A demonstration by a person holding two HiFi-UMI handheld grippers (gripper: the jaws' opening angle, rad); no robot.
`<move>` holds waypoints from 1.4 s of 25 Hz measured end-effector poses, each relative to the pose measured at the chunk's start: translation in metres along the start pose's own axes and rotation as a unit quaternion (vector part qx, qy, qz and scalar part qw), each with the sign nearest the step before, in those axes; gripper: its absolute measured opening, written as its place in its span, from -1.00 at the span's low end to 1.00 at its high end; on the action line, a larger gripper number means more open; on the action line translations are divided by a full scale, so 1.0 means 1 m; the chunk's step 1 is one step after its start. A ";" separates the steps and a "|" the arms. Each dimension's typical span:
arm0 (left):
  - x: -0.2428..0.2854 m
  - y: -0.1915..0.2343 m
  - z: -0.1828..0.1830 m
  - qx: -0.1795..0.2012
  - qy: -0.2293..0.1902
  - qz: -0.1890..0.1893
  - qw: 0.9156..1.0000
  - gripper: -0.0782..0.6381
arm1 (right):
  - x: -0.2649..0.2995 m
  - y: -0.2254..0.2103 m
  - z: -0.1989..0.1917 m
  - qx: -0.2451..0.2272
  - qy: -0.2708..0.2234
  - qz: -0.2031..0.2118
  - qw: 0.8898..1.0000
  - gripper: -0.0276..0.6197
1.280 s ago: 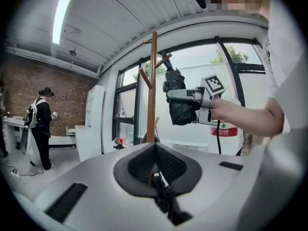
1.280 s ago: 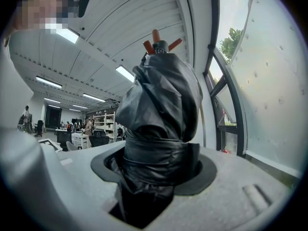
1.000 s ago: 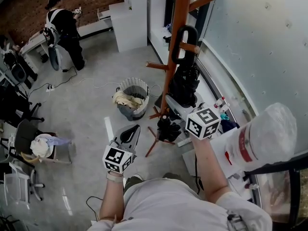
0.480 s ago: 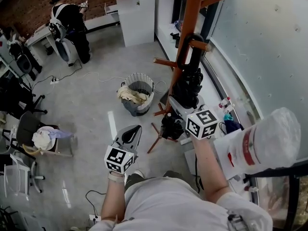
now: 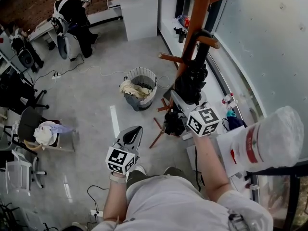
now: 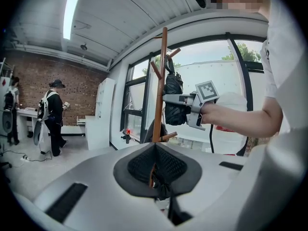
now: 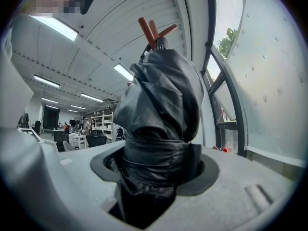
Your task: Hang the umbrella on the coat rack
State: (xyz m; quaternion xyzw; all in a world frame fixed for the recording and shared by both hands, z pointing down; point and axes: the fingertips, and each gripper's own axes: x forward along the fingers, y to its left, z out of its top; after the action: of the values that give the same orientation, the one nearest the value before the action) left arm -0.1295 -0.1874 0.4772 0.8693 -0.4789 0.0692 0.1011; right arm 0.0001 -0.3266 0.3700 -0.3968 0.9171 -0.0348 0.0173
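Observation:
The orange-brown wooden coat rack [image 5: 198, 18] stands by the glass wall. A black folded umbrella [image 5: 192, 78] hangs along its pole, with its loop handle [image 5: 202, 36] over a short peg. My right gripper [image 5: 174, 97] is shut on the umbrella's strapped middle. Its jaws have just been opening a little, and black fabric [image 7: 161, 105] still fills the space between them. The left gripper view shows the rack [image 6: 162, 66], the umbrella [image 6: 173, 88] and the right gripper [image 6: 169, 99] ahead. My left gripper [image 5: 136, 128] hangs lower left of the rack, shut and holding nothing.
A grey basket with cloths [image 5: 139, 88] stands left of the rack's splayed feet [image 5: 159, 131]. A white cabinet [image 5: 139, 8] is behind it and a person [image 5: 72, 18] works at the far left. A white wrapped bundle [image 5: 269, 138] and bottles [image 5: 228, 100] sit at the right.
Both grippers have sunk a little, the right one still with the umbrella in it. The loop handle stays over the peg. The head view has shifted slightly.

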 end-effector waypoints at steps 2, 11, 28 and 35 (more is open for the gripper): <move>-0.003 -0.001 0.000 -0.002 -0.001 0.002 1.000 -0.78 | 0.000 -0.001 0.001 0.000 -0.004 -0.003 1.000 -0.08; -0.013 -0.001 -0.008 -0.004 0.001 0.000 1.000 -0.78 | 0.000 0.003 0.000 -0.008 -0.008 -0.017 1.000 0.00; -0.010 -0.013 -0.003 0.003 -0.003 -0.024 1.000 -0.78 | -0.029 0.005 0.015 -0.012 -0.039 -0.036 0.999 0.17; 0.002 -0.021 0.004 0.010 -0.006 -0.051 0.999 -0.78 | -0.061 0.012 0.030 -0.017 -0.071 -0.043 0.996 0.17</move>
State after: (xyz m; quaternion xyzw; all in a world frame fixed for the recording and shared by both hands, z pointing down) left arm -0.1104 -0.1785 0.4714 0.8941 -0.4333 0.0639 0.0929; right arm 0.0345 -0.2755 0.3394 -0.4375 0.8961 0.0089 0.0742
